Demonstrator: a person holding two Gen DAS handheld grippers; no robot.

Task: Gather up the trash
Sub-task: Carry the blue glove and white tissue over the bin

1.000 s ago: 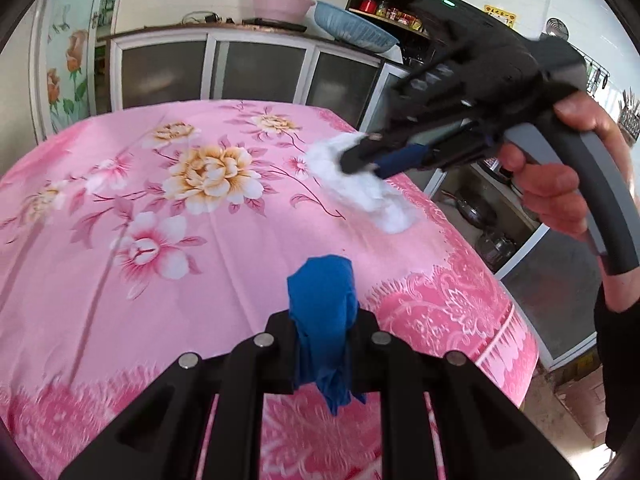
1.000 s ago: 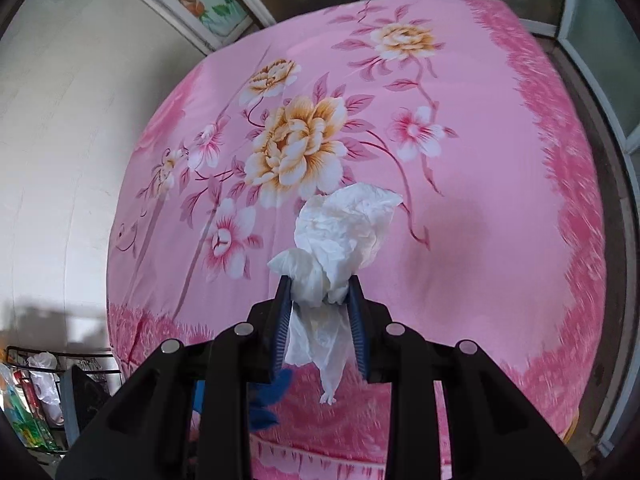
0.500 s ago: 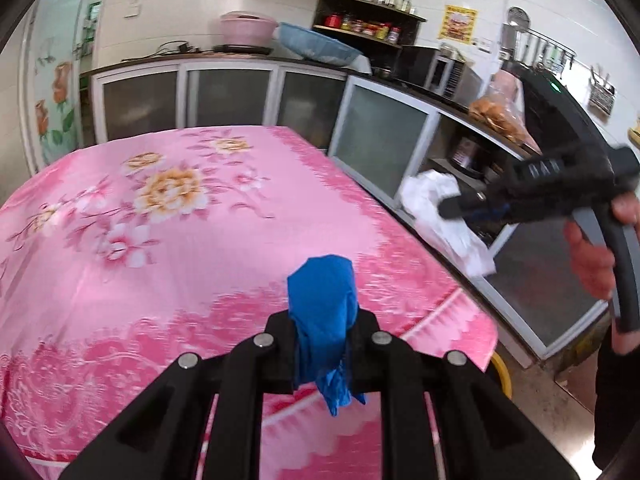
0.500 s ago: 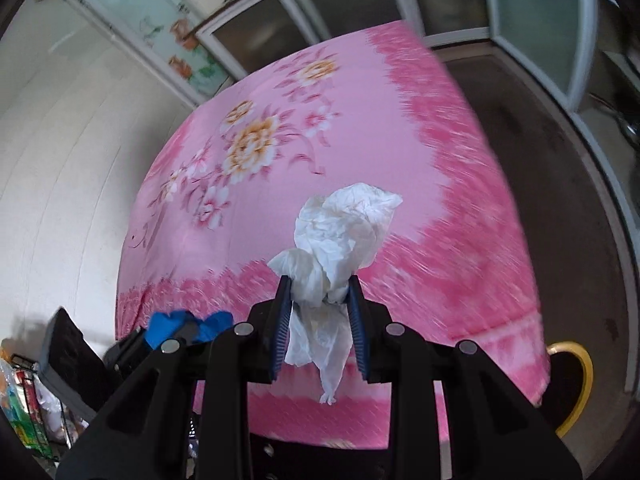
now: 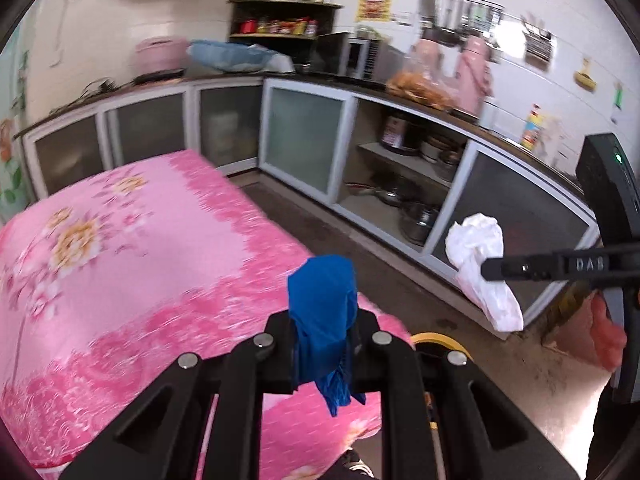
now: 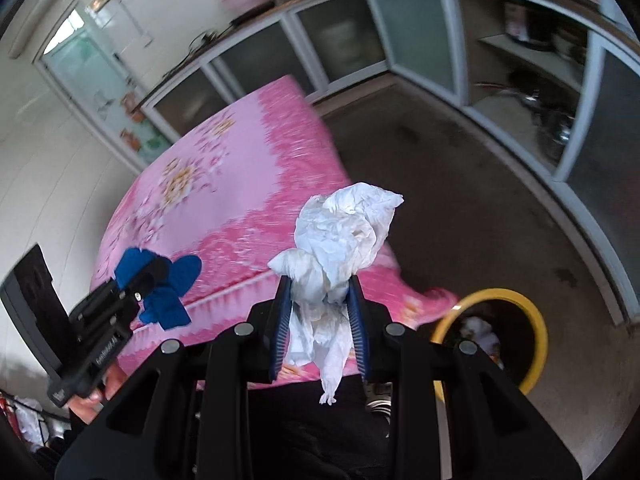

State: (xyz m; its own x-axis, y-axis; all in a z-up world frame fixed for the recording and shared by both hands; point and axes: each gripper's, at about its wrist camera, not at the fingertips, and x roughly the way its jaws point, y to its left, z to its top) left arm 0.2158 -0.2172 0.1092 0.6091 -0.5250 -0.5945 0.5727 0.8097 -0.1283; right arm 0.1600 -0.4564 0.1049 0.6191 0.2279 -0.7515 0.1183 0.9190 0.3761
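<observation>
My left gripper [image 5: 322,334] is shut on a crumpled blue wrapper [image 5: 322,304], held over the near corner of the pink flowered tablecloth [image 5: 120,248]. In the right wrist view that blue wrapper [image 6: 164,284] shows at the left in the left gripper [image 6: 150,278]. My right gripper [image 6: 320,312] is shut on a wad of white tissue [image 6: 344,232], out past the table's edge above the floor. The same white tissue [image 5: 478,264] hangs at the right of the left wrist view. A yellow-rimmed bin [image 6: 536,320] with trash inside stands on the floor just right of the right gripper; its yellow rim [image 5: 438,340] peeks out beside my left fingers.
Grey-framed kitchen cabinets [image 5: 304,136] line the far wall, with pots on open shelves [image 5: 404,196]. Dark concrete floor [image 6: 440,160] lies between the table and the cabinets. A person's hand [image 6: 92,392] grips the left tool's handle at lower left.
Both grippers have swung right, off the tabletop toward its corner and the floor, each keeping its load. The yellow bin has come into view.
</observation>
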